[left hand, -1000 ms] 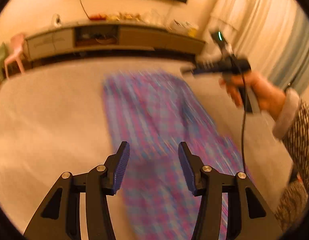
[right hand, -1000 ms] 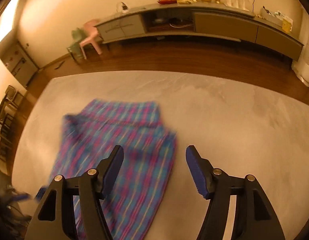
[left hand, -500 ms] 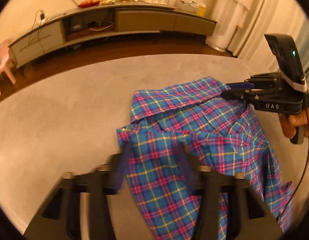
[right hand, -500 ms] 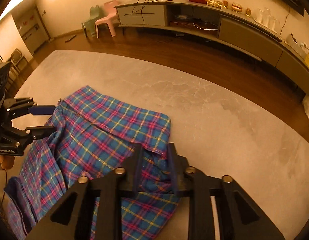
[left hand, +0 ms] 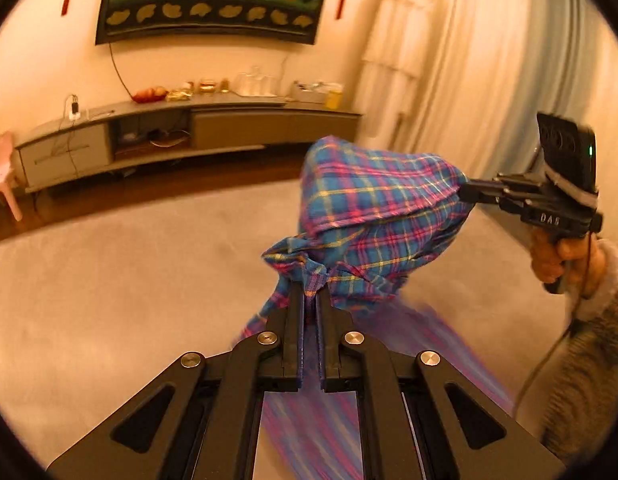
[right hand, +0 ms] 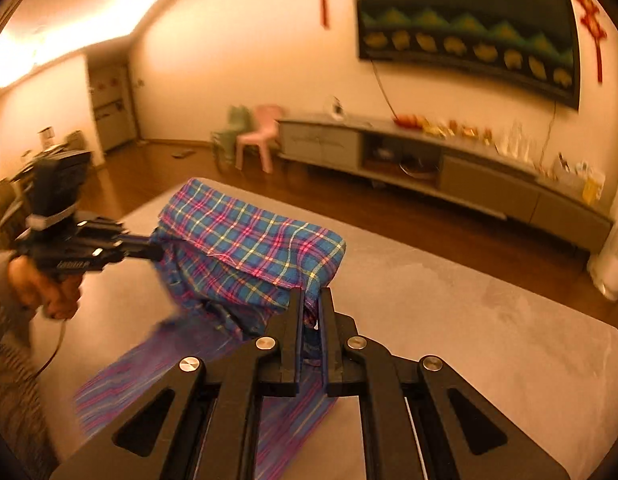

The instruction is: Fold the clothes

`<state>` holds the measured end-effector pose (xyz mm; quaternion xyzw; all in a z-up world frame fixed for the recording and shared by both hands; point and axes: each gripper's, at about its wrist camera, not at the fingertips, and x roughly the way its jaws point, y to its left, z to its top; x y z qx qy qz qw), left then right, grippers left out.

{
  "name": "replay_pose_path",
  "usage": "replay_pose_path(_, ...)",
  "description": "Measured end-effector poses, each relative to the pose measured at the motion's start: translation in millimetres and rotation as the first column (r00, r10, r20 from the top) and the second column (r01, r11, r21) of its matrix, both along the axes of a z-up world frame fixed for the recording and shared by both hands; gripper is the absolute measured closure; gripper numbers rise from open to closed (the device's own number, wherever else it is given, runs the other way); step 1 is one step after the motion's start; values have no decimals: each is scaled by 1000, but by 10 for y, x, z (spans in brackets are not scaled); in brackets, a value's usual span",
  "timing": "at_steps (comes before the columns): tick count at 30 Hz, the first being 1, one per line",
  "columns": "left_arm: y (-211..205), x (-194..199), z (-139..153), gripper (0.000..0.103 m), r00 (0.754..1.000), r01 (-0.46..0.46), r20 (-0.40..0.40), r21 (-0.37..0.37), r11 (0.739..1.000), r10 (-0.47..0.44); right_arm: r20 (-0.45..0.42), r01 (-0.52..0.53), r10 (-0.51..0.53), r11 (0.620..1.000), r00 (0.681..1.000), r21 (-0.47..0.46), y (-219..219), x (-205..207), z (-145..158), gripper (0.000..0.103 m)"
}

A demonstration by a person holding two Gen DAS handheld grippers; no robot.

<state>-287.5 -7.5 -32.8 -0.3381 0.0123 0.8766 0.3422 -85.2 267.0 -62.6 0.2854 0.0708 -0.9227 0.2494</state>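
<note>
With both grippers pinched onto opposite corners of the plaid shirt (left hand: pixel 383 216), the move ahead turns on one thing: the line betw. the two grips. In the left wrist view the left gripper (left hand: pixel 309 298) sits bottom centre, jaws nearly together w/ a bunched knot of cloth squeezed between them; its jaws have just been closing and the fabric is caught in them. The right gripper (left hand: pixel 467 192) shows at centre right of that same frame, tip buried in the shirt's far edge, held by a hand (left hand: pixel 561 254) at the right border. So the taut top edge runs from lower centre up to the right there.

In the right wrist view it mirrors: the right gripper (right hand: pixel 311 304) is bottom centre, narrow, cloth clamped betw. its jaws, which have also just been closing on it. The left gripper (right hand: pixel 155 250) is at centre left, tip in the shirt's other corner. The shirt (right hand: pixel 245 252) hangs as a short span betw. them, slack and folded over on top, not stretched flat.

Rest of the garment trails down toward the bottom of each frame, blurred, lower end looks to be at or near the grey table (right hand: pixel 489 320) — can't tell if it touches. Long axis of the shirt thus runs downward from the held edge, crosswise to the grip line.

Judgement: neither hand is nearer the free hem; both are equally at the top. Next prob. needs the hands to spread apart to tension that edge before laying it down, else it lands creased.
</note>
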Motion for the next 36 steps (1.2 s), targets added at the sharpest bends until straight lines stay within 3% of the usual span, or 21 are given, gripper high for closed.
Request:
replay_pose_path(2,-50,544,-2,97,999,34,3,-27,999,-34,-22,-40,40,999,999,30,-91,672,0,96)
replay_pose_path(4,-73,1015,-142,93,992,107,73,-70,992,-102,-26,-67,71,990,997,124,-235,1259,-195,96)
replay_pose_path(5,-61,1207,-240,93,990,122,92,-130,984,-111,-6,-81,83,978,996,192,-310,1461,-373,96)
replay_pose_path(7,-62,1484,-446,92,989,117,121,-236,965,-90,56,-112,99,936,994,335,-456,1777,-791,94)
replay_pose_path(10,-176,1688,-512,92,983,92,179,-269,959,-44,150,-138,74,870,986,474,-530,2024,-1132,90)
replay_pose_path(14,-420,1842,-230,91,986,20,167,-174,985,9,207,-124,51,926,977,357,-391,2229,-938,88)
replay_pose_path(18,-393,1818,-27,71,989,-7,147,-65,998,17,220,-65,34,988,975,137,-303,2257,-647,76)
replay_pose_path(20,-191,1755,-1,68,989,26,149,-32,999,-21,245,-43,31,998,969,42,-378,2152,-590,72)
replay_pose_path(23,181,1769,-112,63,979,119,173,-65,991,-106,260,-48,19,993,965,106,-637,1923,-742,66)
replay_pose_path(26,458,1795,-374,62,980,141,167,-172,975,-112,303,-59,-13,972,953,229,-851,1646,-1072,66)
replay_pose_path(27,521,1793,-466,62,981,139,164,-207,968,-106,309,-52,-29,966,951,252,-874,1615,-1138,67)
replay_pose_path(28,556,1785,-558,63,984,129,155,-251,959,-92,315,-47,-41,963,948,267,-890,1590,-1191,82)
replay_pose_path(29,571,1770,-626,67,988,114,137,-295,949,-76,321,-42,-53,959,945,282,-907,1566,-1244,91)
replay_pose_path(30,585,1755,-692,91,991,98,118,-338,936,-62,315,-37,-58,958,947,286,-911,1575,-1237,95)
replay_pose_path(32,531,1746,-680,96,992,83,119,-326,942,-46,275,-28,-48,963,960,268,-898,1684,-1072,97)
replay_pose_path(36,296,1882,-429,96,991,90,112,-208,974,-67,266,-40,-16,979,964,201,-876,1984,-821,98)
